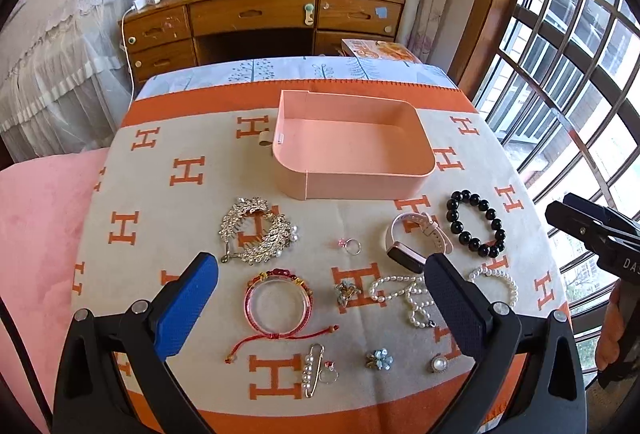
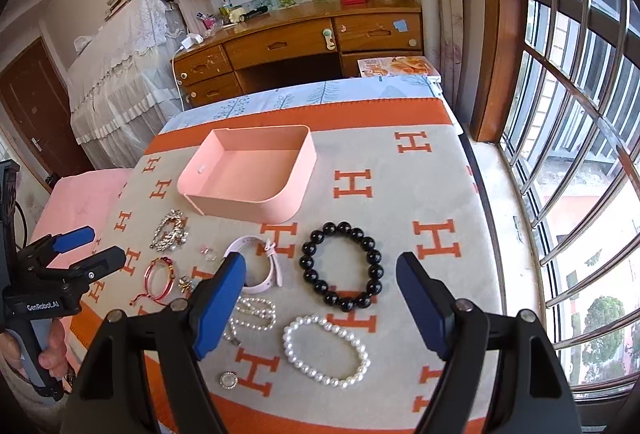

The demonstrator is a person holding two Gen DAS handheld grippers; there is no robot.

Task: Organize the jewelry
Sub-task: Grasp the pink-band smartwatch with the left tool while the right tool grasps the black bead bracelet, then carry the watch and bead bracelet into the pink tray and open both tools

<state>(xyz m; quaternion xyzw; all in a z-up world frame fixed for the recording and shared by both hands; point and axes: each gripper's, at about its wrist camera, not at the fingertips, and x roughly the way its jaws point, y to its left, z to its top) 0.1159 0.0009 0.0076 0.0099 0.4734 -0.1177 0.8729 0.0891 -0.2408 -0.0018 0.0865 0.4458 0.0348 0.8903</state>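
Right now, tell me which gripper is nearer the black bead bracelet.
Right. The right gripper is open above the black bead bracelet, which shows between its fingers. The left gripper hangs open over the red bangle, with the black bracelet off to its right.

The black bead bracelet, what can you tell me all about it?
The black bead bracelet is a ring of round, shiny black beads, glossy like glass or stone. It lies flat on the orange H-patterned blanket, in front of the pink box, beside the pink watch. Nothing touches it; no gripper holds it.
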